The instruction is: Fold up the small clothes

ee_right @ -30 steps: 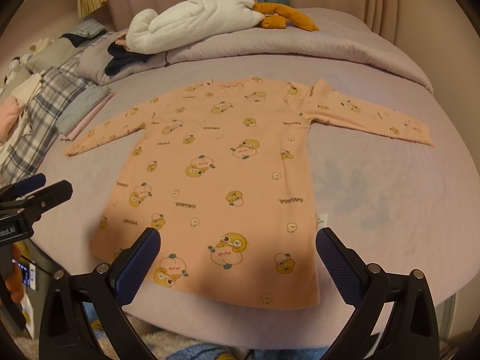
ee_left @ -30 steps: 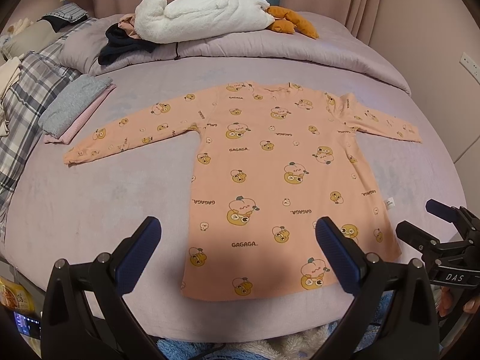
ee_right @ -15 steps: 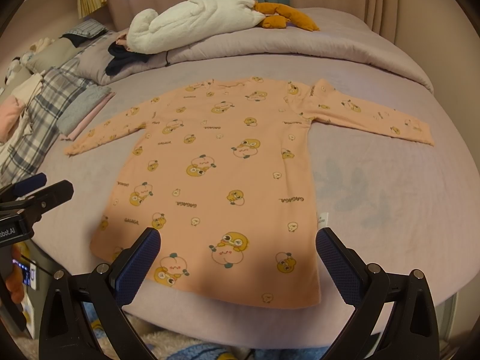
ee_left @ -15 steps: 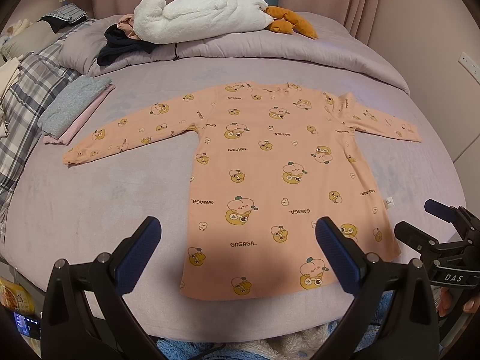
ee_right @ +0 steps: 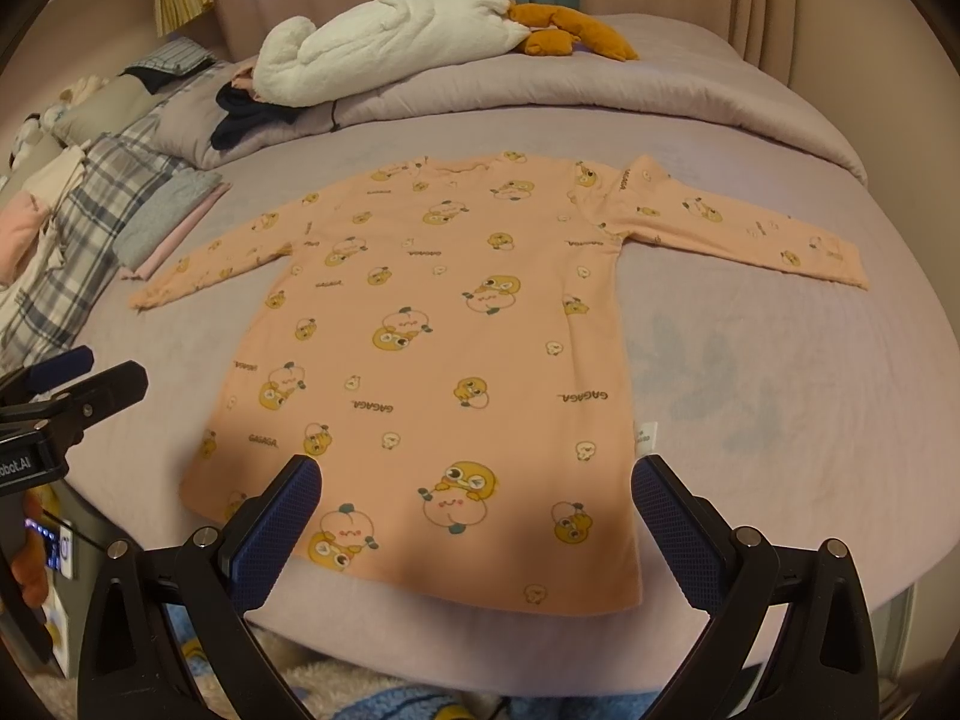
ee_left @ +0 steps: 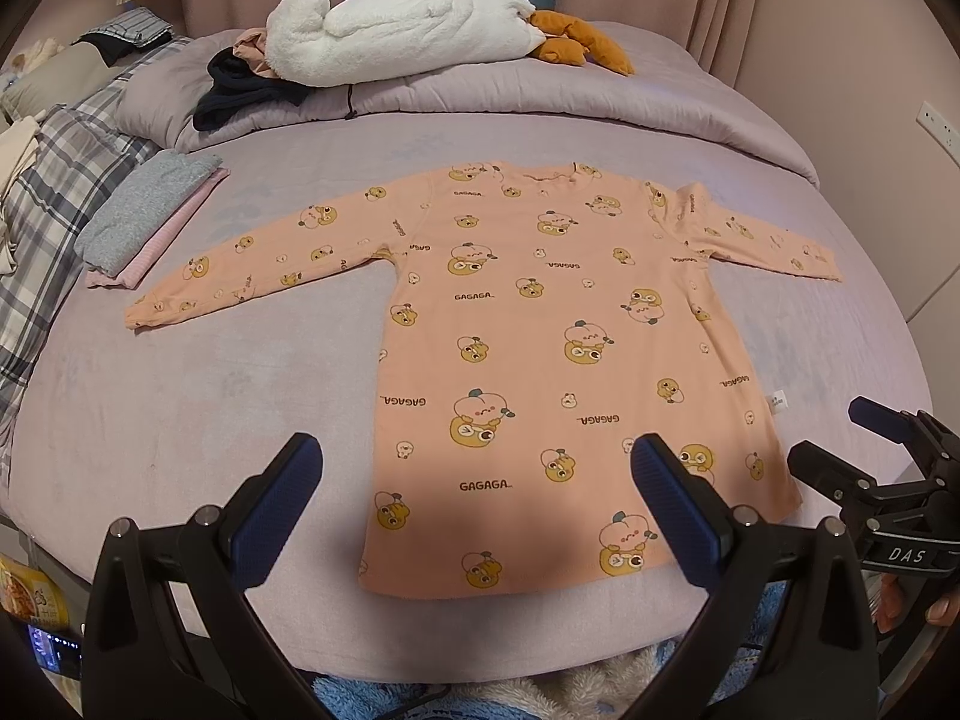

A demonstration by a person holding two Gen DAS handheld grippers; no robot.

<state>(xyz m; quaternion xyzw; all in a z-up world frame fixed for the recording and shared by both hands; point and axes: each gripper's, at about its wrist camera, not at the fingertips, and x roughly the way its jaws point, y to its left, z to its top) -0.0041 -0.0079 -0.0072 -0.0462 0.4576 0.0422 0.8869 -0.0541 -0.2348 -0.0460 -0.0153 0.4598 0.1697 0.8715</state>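
A small peach long-sleeved shirt [ee_left: 540,324] [ee_right: 456,324] with cartoon prints lies flat on the lilac bed, both sleeves spread out and the hem toward me. My left gripper [ee_left: 477,510] hovers open above the near hem, with nothing between its blue pads. My right gripper [ee_right: 477,516] is open too, over the hem's right half, holding nothing. In the left wrist view the right gripper [ee_left: 864,450] shows at the right edge; in the right wrist view the left gripper [ee_right: 84,378] shows at the left edge.
A folded grey and pink stack [ee_left: 144,216] lies left of the left sleeve. A rolled duvet [ee_left: 480,102] with a white plush [ee_left: 390,30] and dark clothes [ee_left: 240,90] runs across the back. Plaid bedding [ee_left: 42,192] lies at the left. A wall [ee_left: 888,60] is at the right.
Both grippers have drifted very slightly; the shirt sits a touch higher in both views. Nothing was grasped or released.
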